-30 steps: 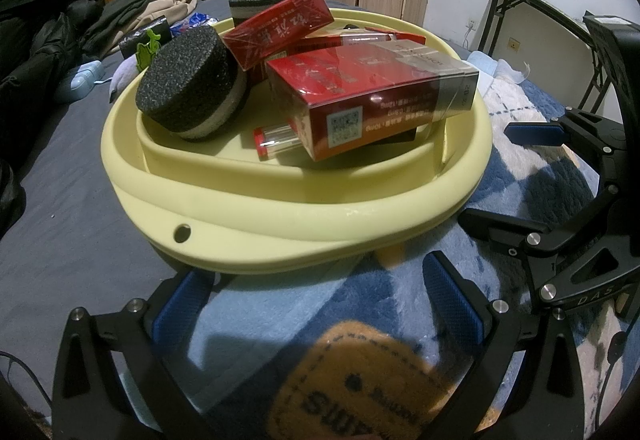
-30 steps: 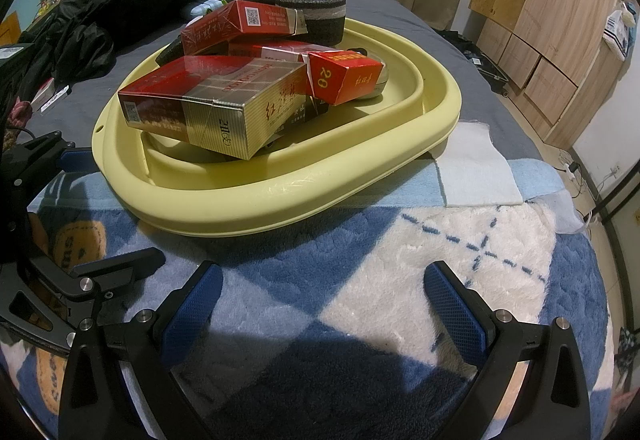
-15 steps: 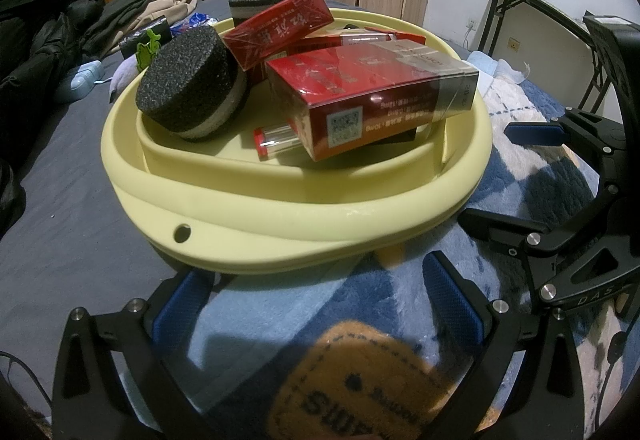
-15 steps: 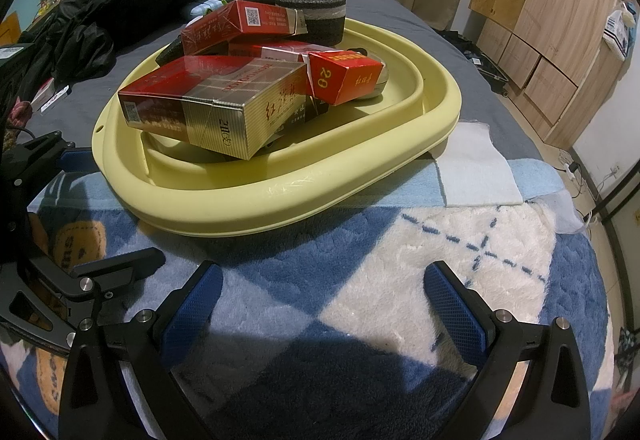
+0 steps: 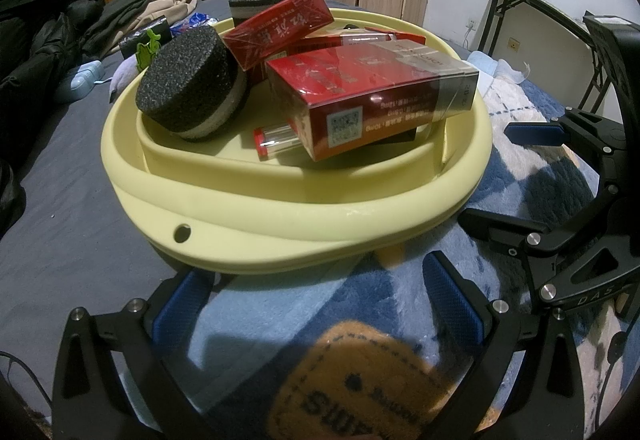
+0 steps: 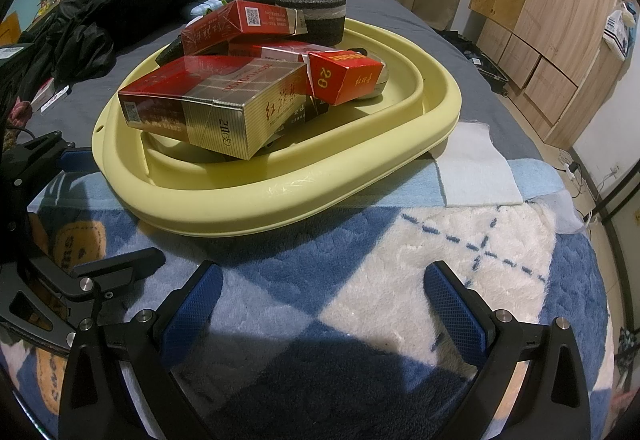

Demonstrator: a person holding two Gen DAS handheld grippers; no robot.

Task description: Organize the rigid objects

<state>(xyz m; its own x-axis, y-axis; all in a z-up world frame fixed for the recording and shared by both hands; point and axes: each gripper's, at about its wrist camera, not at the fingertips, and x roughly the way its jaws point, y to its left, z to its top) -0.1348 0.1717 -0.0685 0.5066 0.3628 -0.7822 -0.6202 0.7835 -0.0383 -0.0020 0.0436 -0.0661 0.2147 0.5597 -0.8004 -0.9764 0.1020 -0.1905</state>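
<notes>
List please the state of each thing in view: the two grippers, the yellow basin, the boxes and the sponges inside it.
left gripper: open, empty, before the basin.
right gripper: open, empty, over the blanket.
yellow basin: collapsed flat, filled.
large red-and-gold box: tilted, lying atop other items.
red box: tilted, leaning on the pile.
near black sponge: tilted against the basin wall.
far black sponge: upright at the rear.

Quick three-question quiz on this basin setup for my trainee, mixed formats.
1. True or false: the left gripper is shut on the basin rim.
2. What lies on top of the clear tube? A) sponge B) big box C) cloth
3. Fill in: the right gripper hovers over the ____.

Key: 1 false, it is open. 2 B, the big box. 3 blanket.
</notes>
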